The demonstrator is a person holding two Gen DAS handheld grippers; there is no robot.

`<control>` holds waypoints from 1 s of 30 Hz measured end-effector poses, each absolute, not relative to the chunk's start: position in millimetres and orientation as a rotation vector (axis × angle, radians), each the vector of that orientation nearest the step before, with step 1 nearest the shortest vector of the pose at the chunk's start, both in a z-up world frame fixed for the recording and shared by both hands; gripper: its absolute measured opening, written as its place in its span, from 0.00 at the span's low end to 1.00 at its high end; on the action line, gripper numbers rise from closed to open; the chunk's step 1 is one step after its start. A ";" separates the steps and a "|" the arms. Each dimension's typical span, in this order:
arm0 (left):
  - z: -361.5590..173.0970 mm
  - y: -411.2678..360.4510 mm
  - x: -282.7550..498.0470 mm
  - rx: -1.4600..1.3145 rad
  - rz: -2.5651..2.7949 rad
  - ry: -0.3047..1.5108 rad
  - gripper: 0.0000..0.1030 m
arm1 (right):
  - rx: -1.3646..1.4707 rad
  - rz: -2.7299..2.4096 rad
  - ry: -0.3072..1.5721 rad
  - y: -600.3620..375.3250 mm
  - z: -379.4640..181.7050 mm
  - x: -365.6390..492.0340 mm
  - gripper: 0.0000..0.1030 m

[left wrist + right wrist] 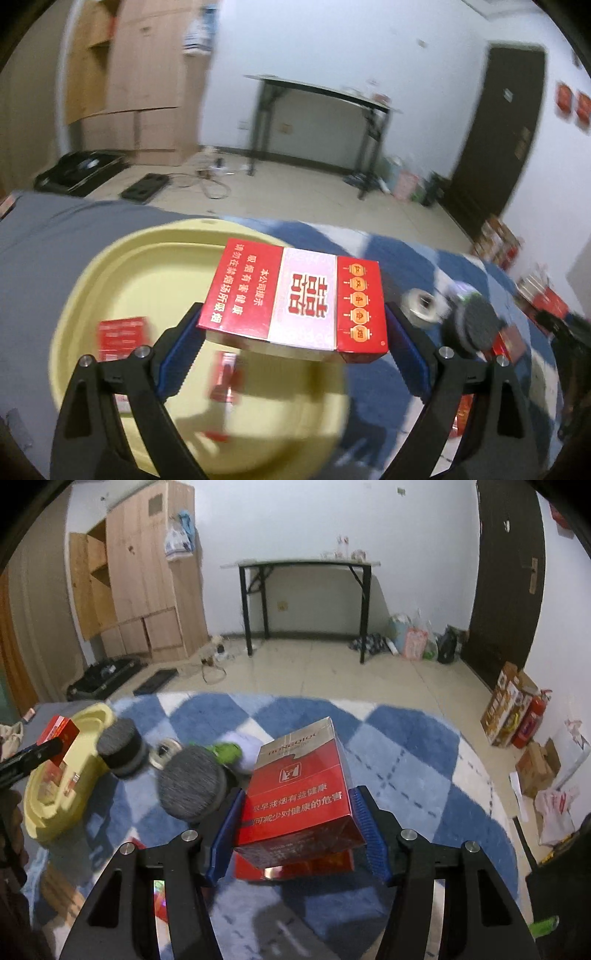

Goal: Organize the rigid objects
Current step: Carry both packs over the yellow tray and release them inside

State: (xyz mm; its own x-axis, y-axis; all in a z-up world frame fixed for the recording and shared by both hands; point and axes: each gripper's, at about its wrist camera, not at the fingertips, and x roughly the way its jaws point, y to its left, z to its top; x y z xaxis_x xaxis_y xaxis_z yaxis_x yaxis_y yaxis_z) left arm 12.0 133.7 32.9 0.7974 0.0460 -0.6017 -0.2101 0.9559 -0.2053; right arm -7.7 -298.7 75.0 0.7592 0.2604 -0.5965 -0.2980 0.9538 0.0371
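Red cartons sit clamped in both: left gripper (293,341) (seemingly above tray (122,266)); right gripper (295,830).

Lived-in home room: wooden wardrobe (147,576), folding table (303,565) by wall, tiled floor (332,672), blue checked rug (406,738), dark door (509,572).

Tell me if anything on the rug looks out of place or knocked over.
The metal tape roll and a green-and-white item lie loose on the blue checked rug among two dark round pucks, outside the yellow tray. Nothing looks spilled or damaged.
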 end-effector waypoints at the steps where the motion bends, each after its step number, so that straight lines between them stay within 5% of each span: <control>1: 34.1 148.6 6.8 -0.286 0.178 0.629 0.90 | -0.057 0.314 0.625 -296.8 78.0 -11.1 0.57; 10: 22.6 234.6 -22.9 -0.426 0.422 0.646 0.90 | -0.050 0.547 0.477 -248.4 109.8 -60.8 0.57; 30: -23.3 240.5 -0.2 -0.428 0.430 0.816 0.90 | -0.407 0.906 0.735 27.9 30.0 9.3 0.56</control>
